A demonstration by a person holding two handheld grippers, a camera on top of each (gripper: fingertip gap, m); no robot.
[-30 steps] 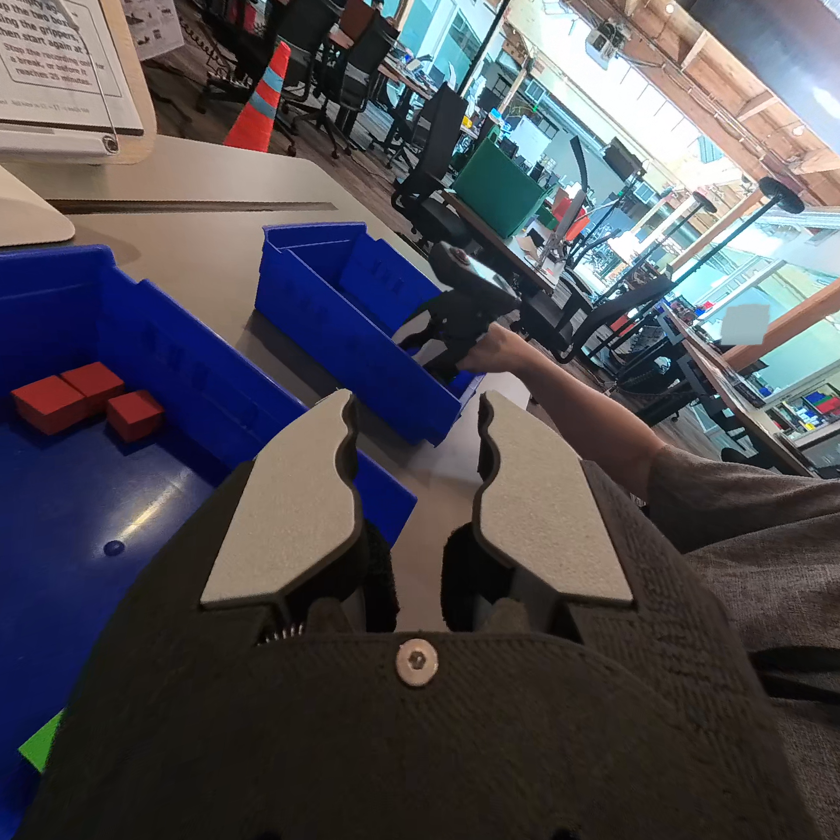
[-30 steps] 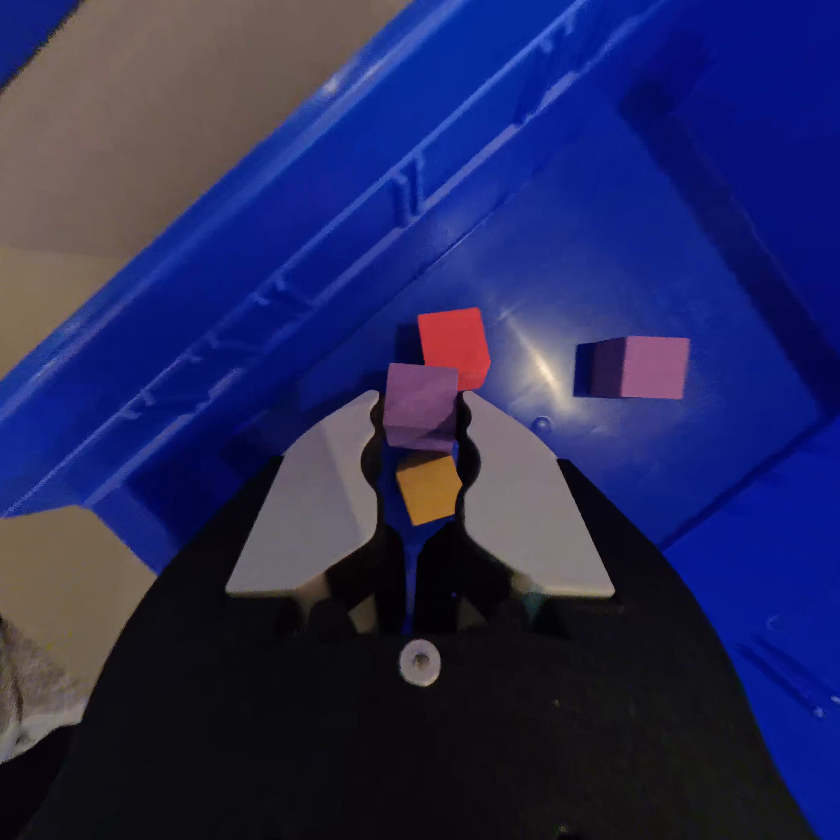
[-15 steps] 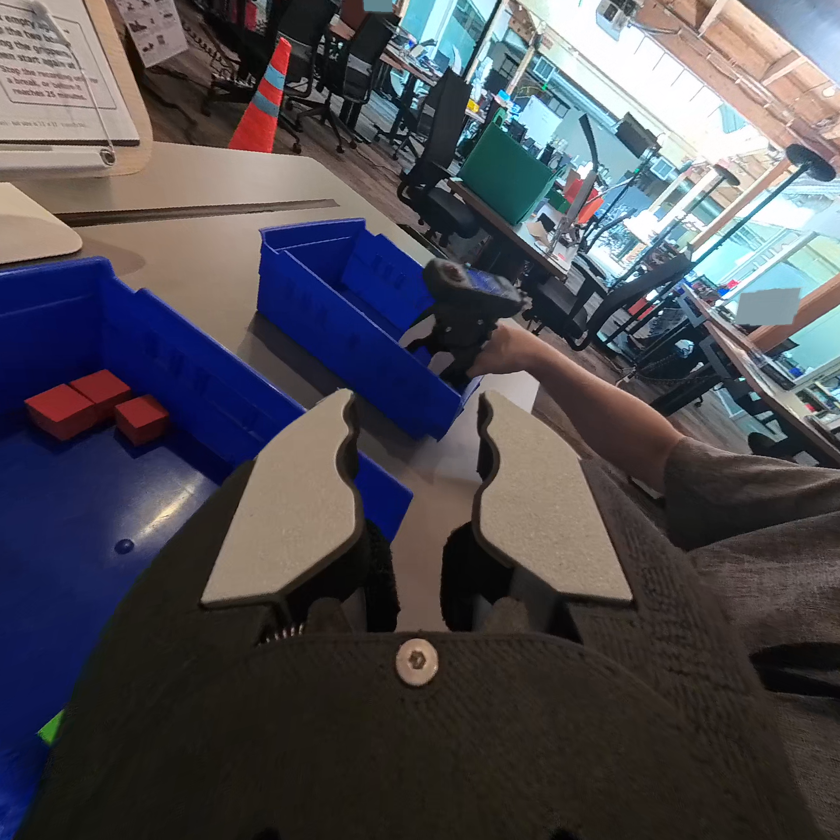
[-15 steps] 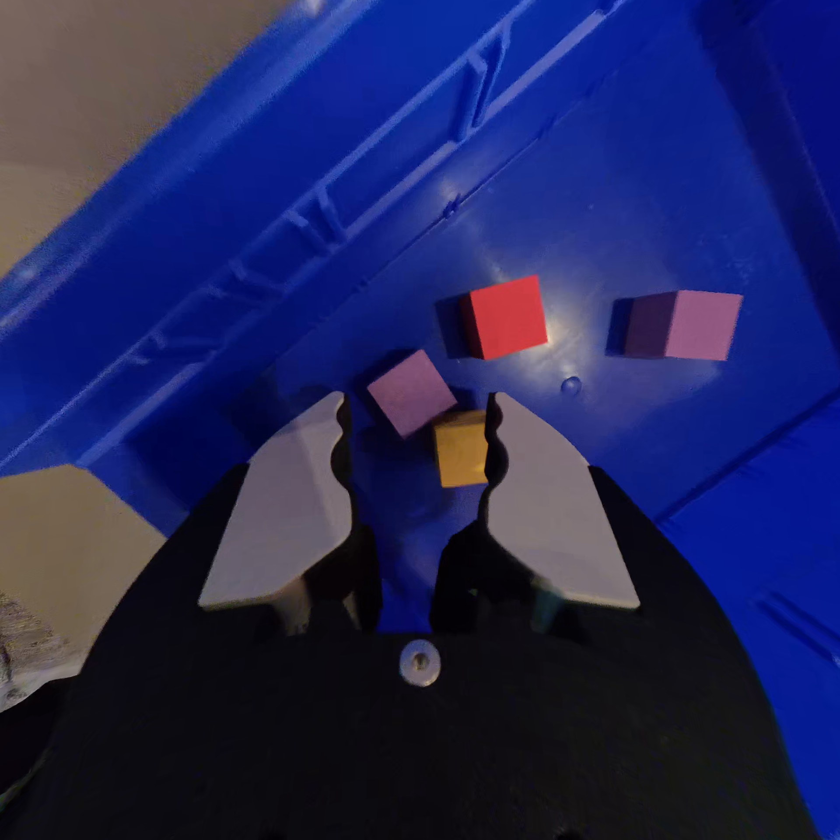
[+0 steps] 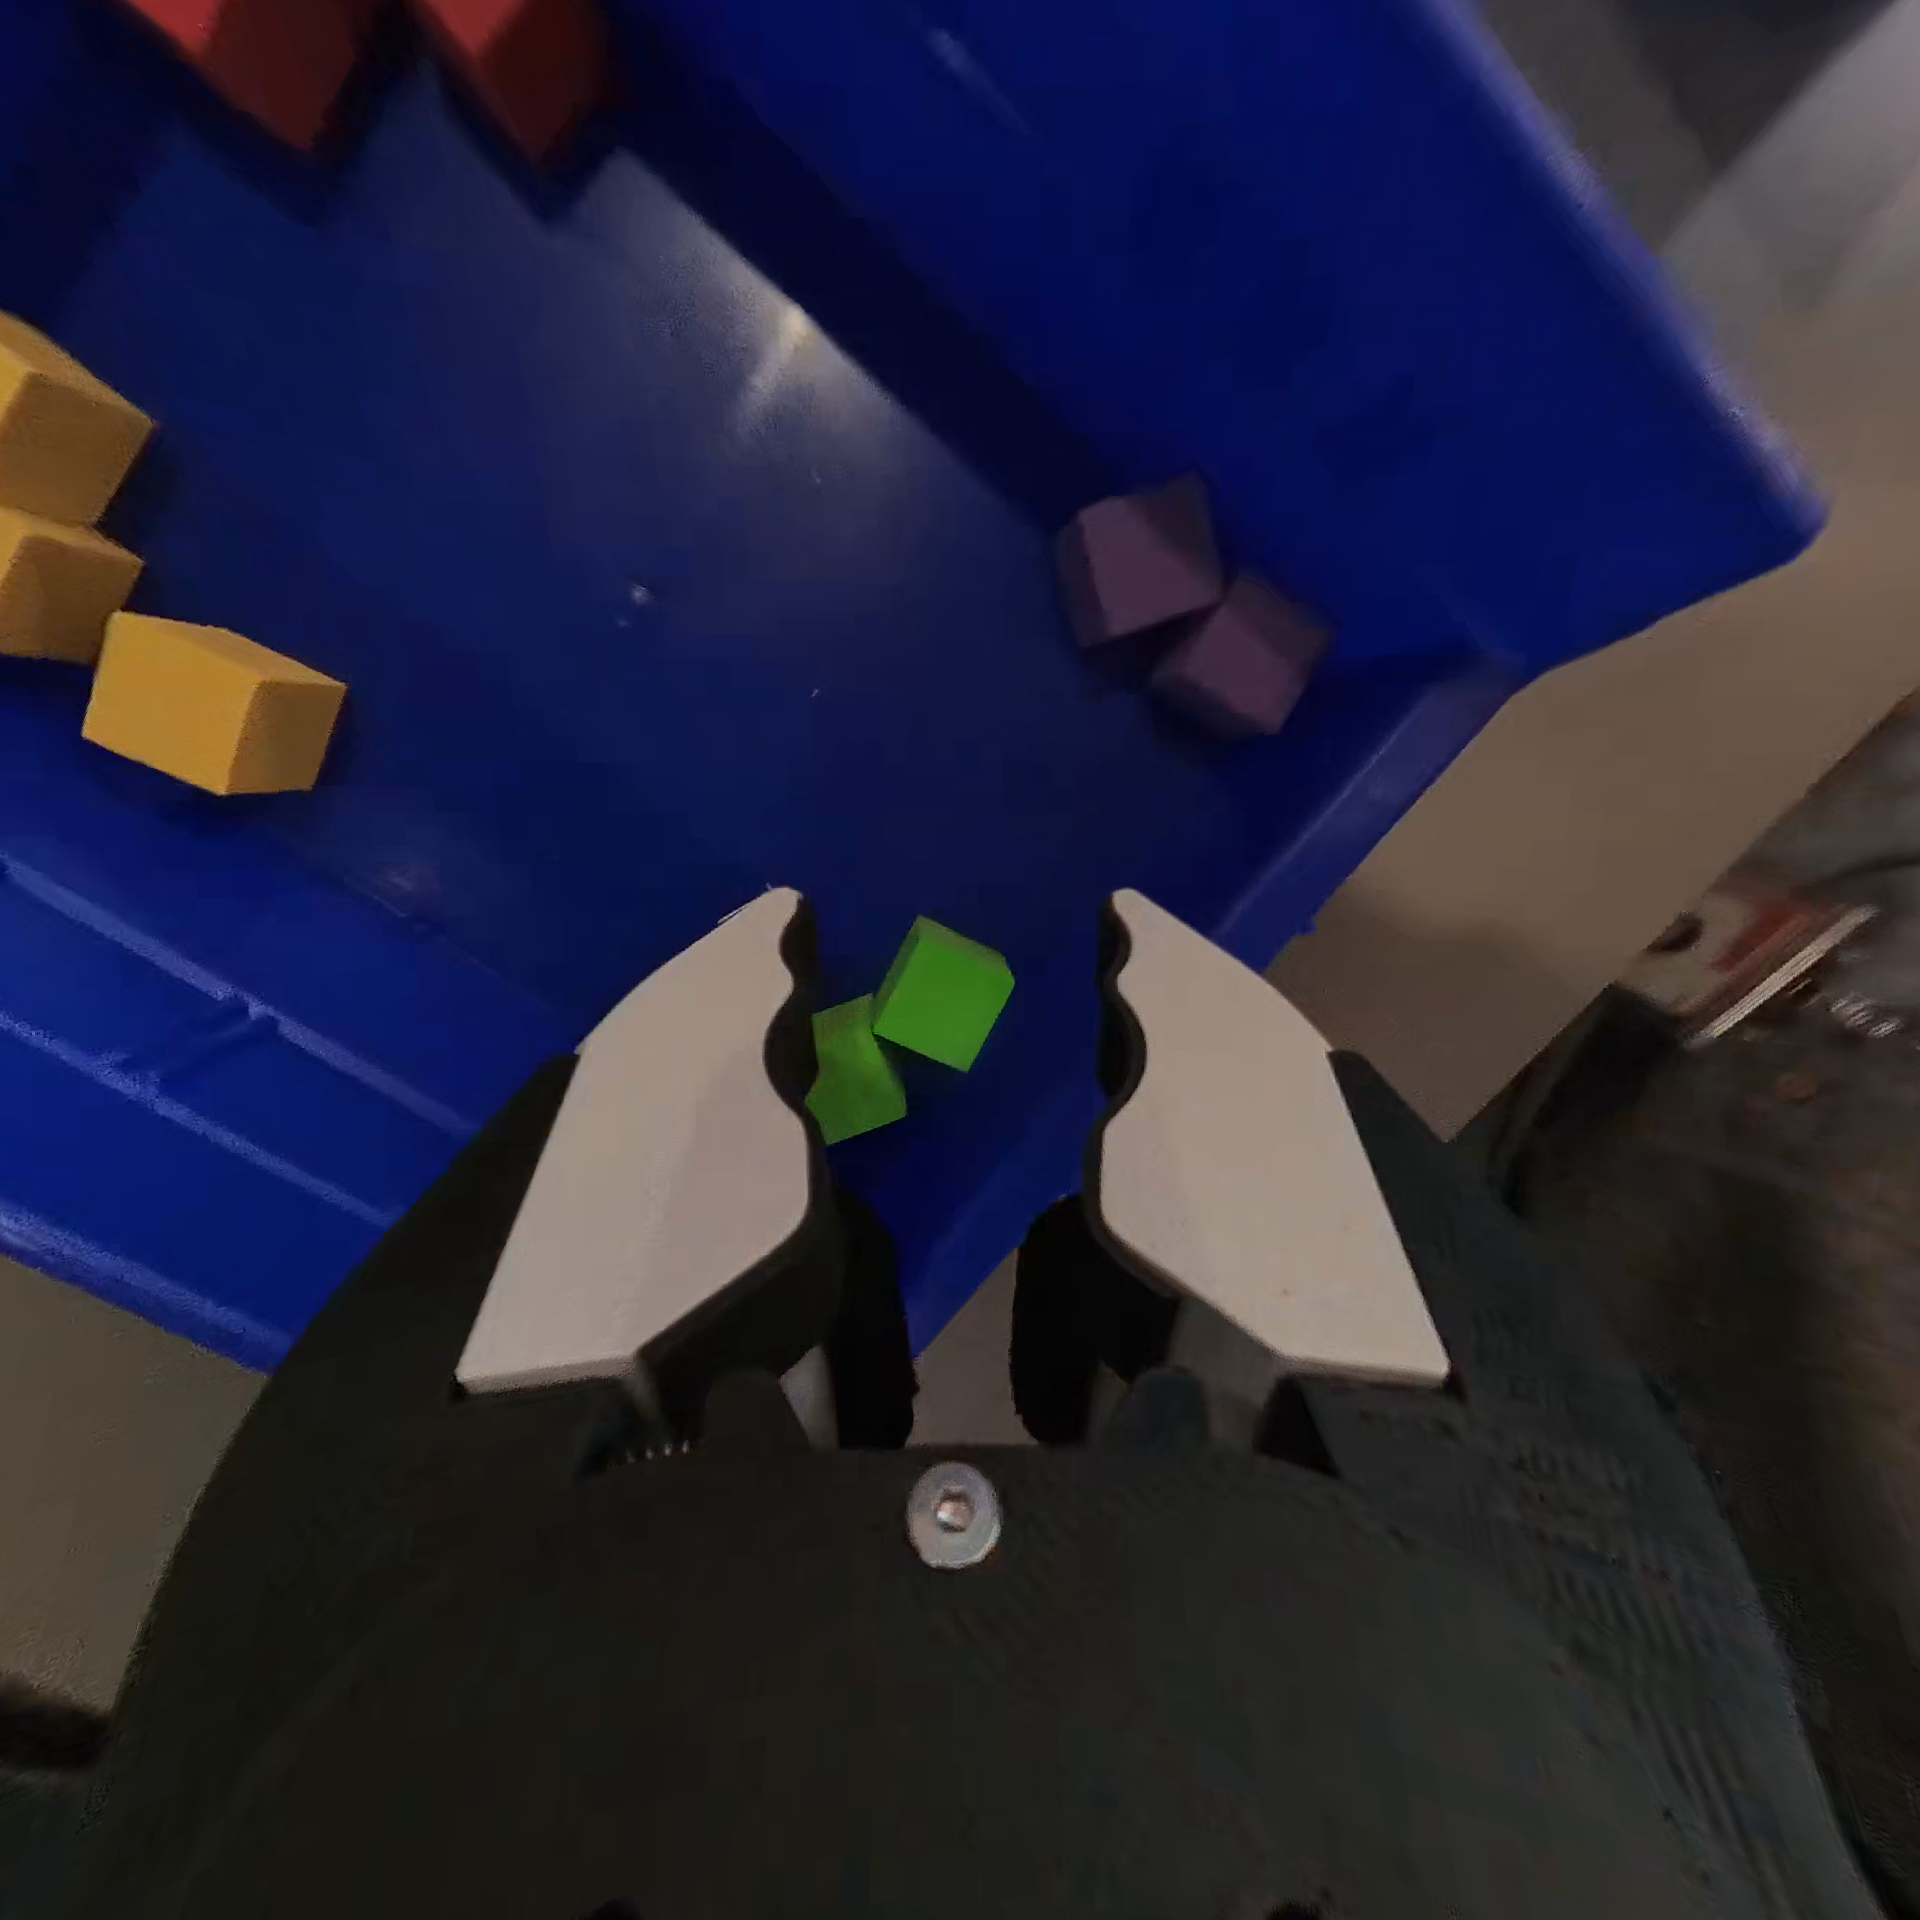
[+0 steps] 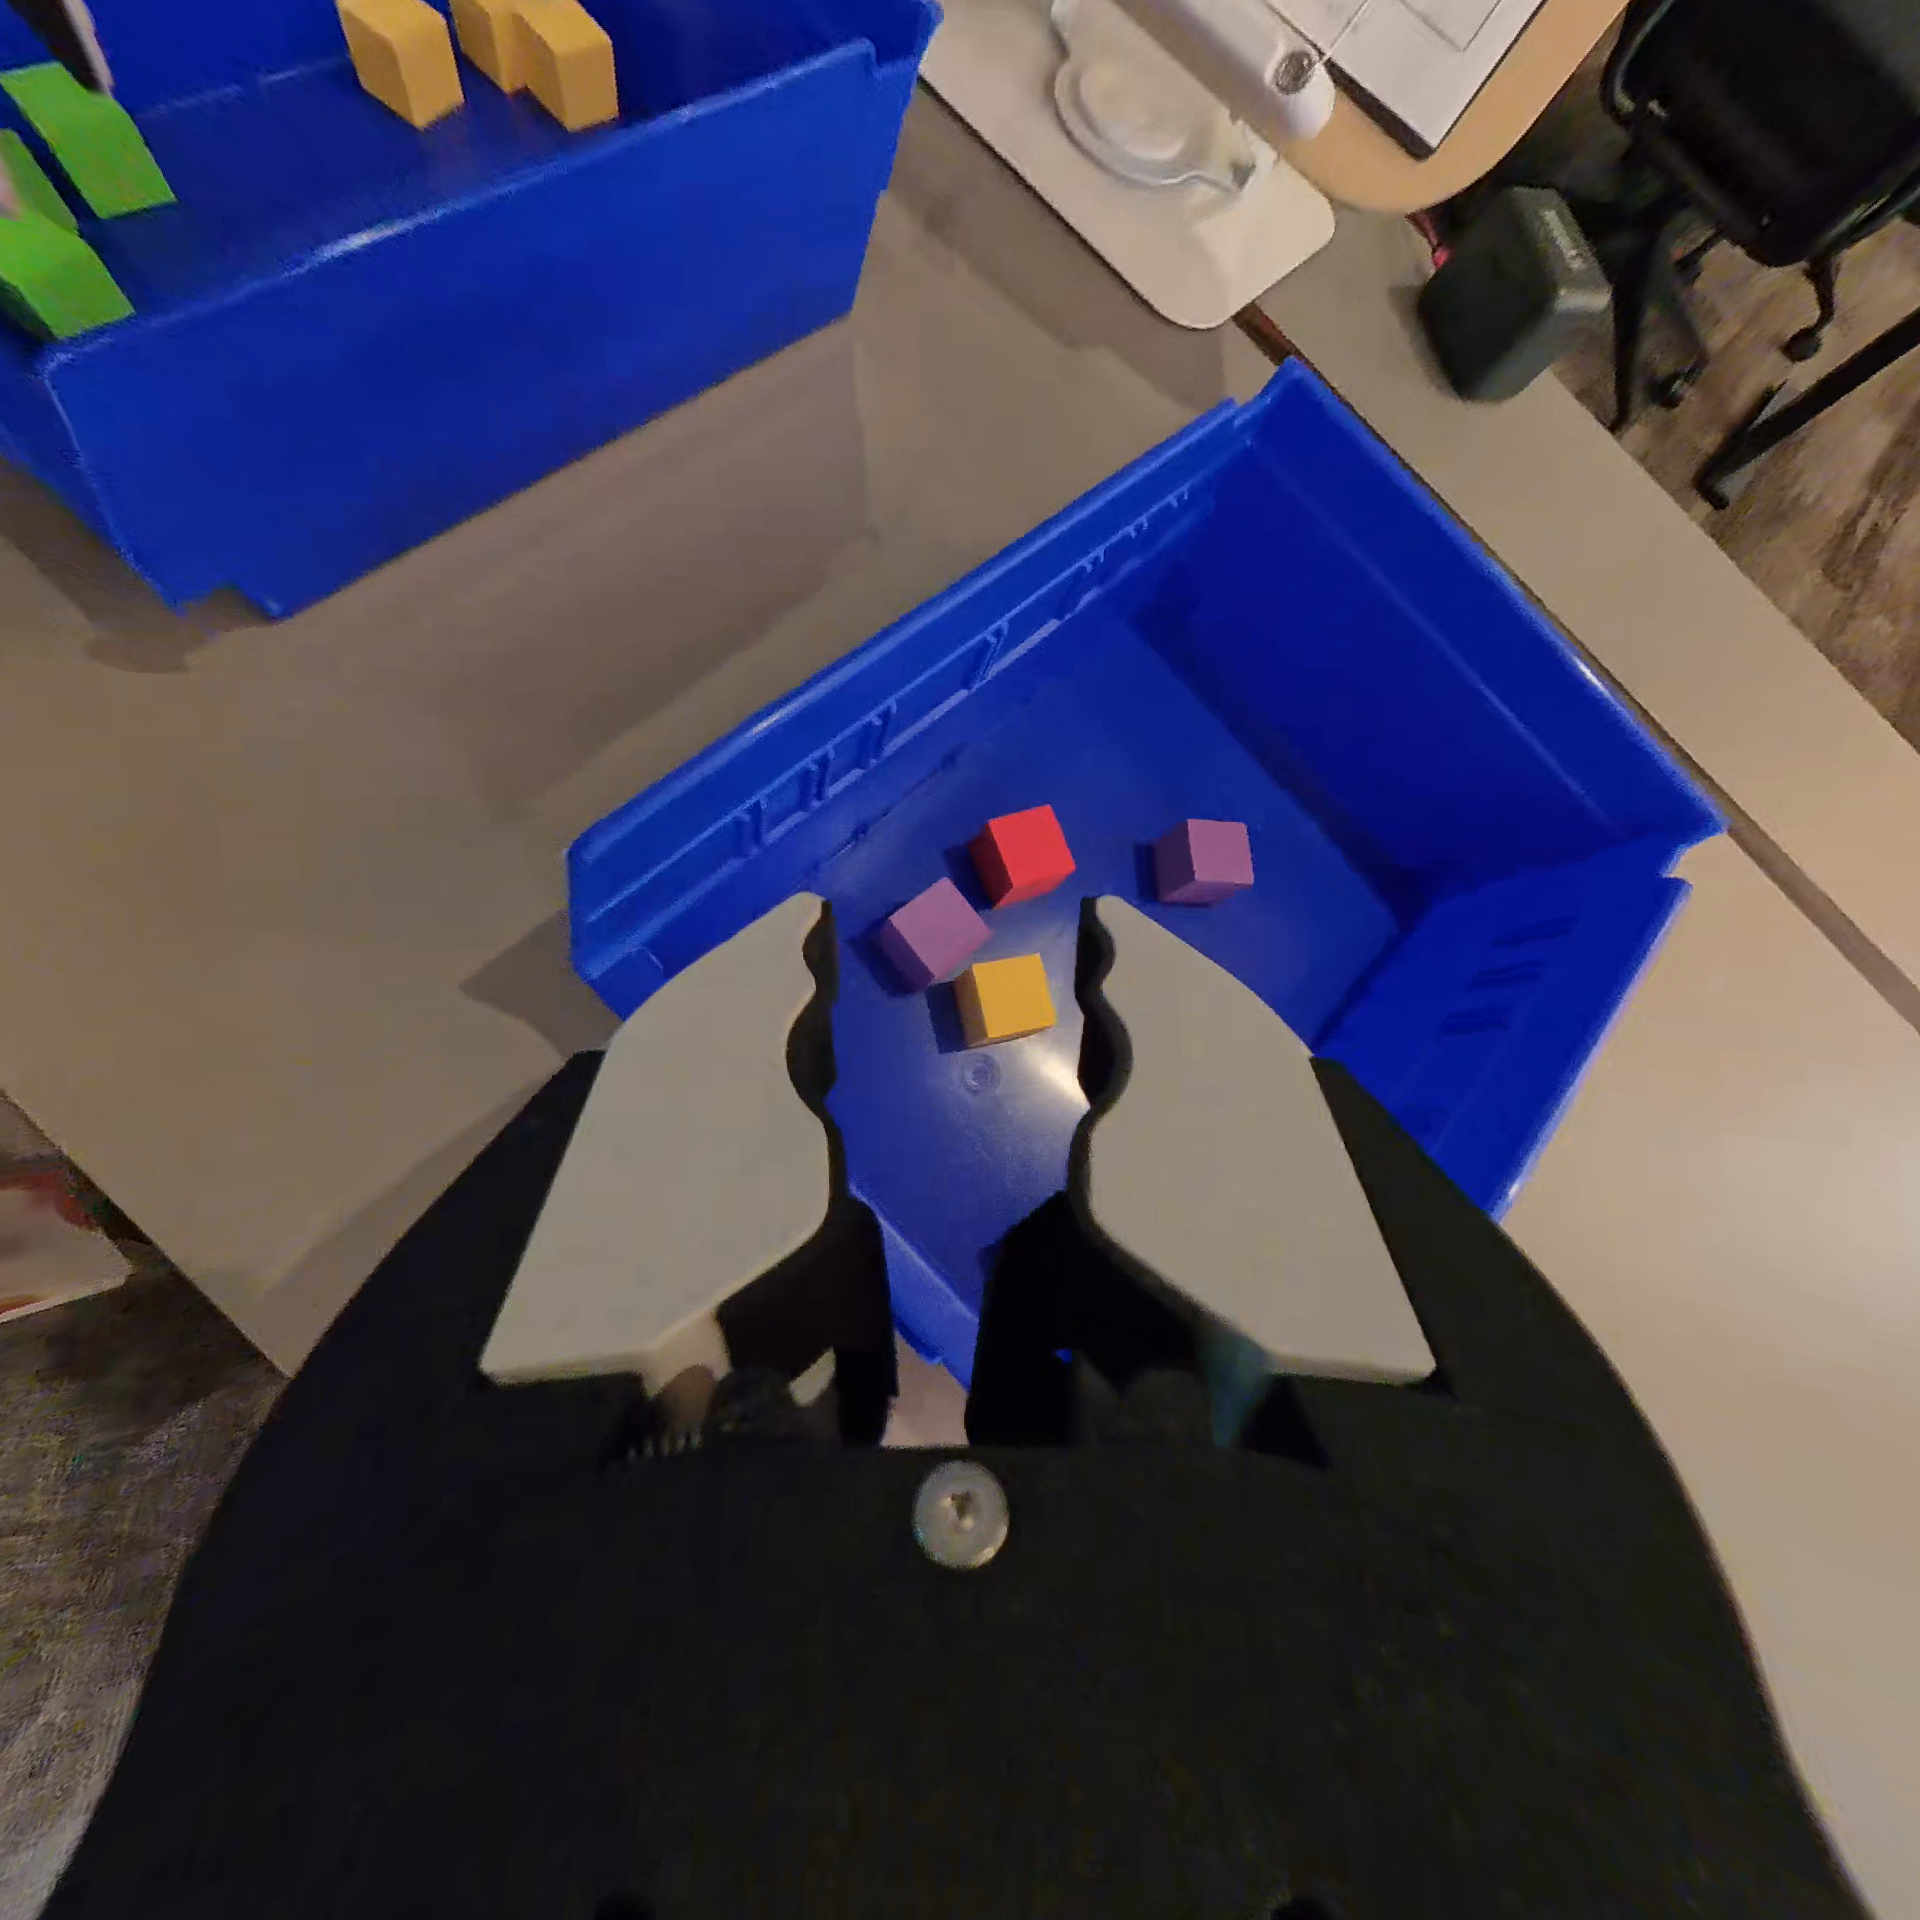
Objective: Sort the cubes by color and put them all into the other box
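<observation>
My left gripper [image 5: 951,914] is open and empty, pointing down into a large blue bin [image 5: 1351,260]. Two green cubes [image 5: 940,992] lie on the bin floor between its fingertips. Two purple cubes [image 5: 1138,566], several yellow cubes [image 5: 213,701] and red cubes [image 5: 499,62] lie farther in the same bin. My right gripper [image 6: 951,914] is open and empty, held above a smaller blue bin [image 6: 1455,707]. In that bin lie a purple cube [image 6: 930,930], a yellow cube [image 6: 1006,997], a red cube [image 6: 1023,854] and a second purple cube [image 6: 1203,860].
Both bins stand on a grey table [image 6: 364,831]. The large bin [image 6: 468,343] with green and yellow cubes shows at the upper left of the right wrist view. A white stand base [image 6: 1174,177] and a black chair [image 6: 1766,125] are at the upper right.
My right gripper opened, let go of the purple cube and rose well above the small bin. My left gripper swung from looking across the room to pointing down over the green cubes.
</observation>
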